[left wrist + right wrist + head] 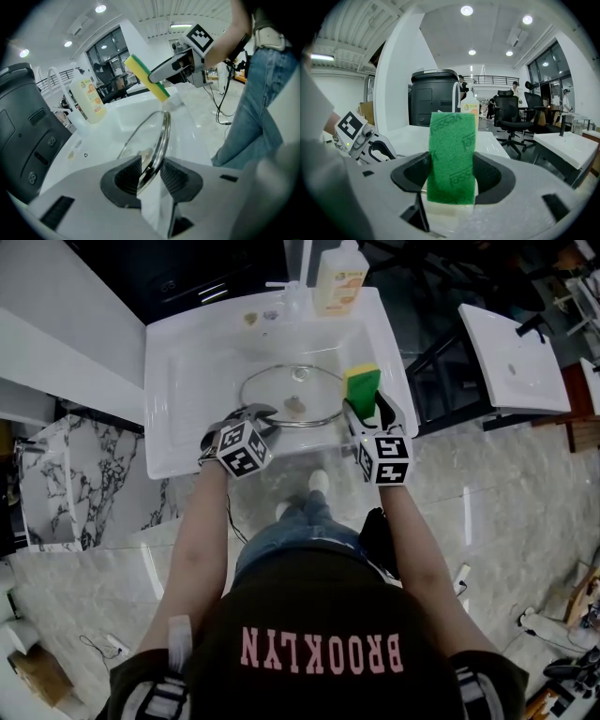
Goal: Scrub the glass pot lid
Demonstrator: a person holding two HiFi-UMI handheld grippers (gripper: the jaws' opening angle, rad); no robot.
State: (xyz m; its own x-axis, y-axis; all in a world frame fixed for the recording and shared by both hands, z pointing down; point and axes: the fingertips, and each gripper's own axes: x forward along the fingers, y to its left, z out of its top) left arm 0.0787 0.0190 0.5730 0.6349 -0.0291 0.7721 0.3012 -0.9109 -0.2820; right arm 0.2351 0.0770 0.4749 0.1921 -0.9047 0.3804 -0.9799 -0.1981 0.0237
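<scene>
Left gripper: the left gripper [258, 414] sits low and centre in the head view. Its jaws are pinched on the metal rim of the glass pot lid [281, 390], and its own view shows the rim wedged between the ribbed pads [174, 177].
Right gripper: the right gripper [370, 413], right of centre in the head view, has its jaws pressed on a sponge [362, 385]. The sponge stands up out of them, and its green scouring face [452, 154] fills the middle of the right gripper view.
Lid: it is in the middle of the head view, over the white sink [187, 381], raised on edge and tilted. In the left gripper view it runs edge-on away from the jaws [152, 140]. Whether its far rim rests on the basin floor cannot be told.
Why the lid is held so: gripping it by the rim probably leaves both glass faces free, and the basin below would catch any drips.
Sponge and lid: the yellow-and-green sponge [146, 77] hangs just beside the lid's far right rim and appears not to touch it.
Why the sponge is held so: with most of its length clear of the jaws, the pad rather than the plastic would meet the glass.
Soap: a dish soap bottle [339, 277] stands on the sink's back ledge at the top of the head view, well apart from both grippers.
Step in hand: judged as lining up for the scrub, with contact not yet made.
Risk: the thin rim could twist in the pinch under sideways pressure.
</scene>
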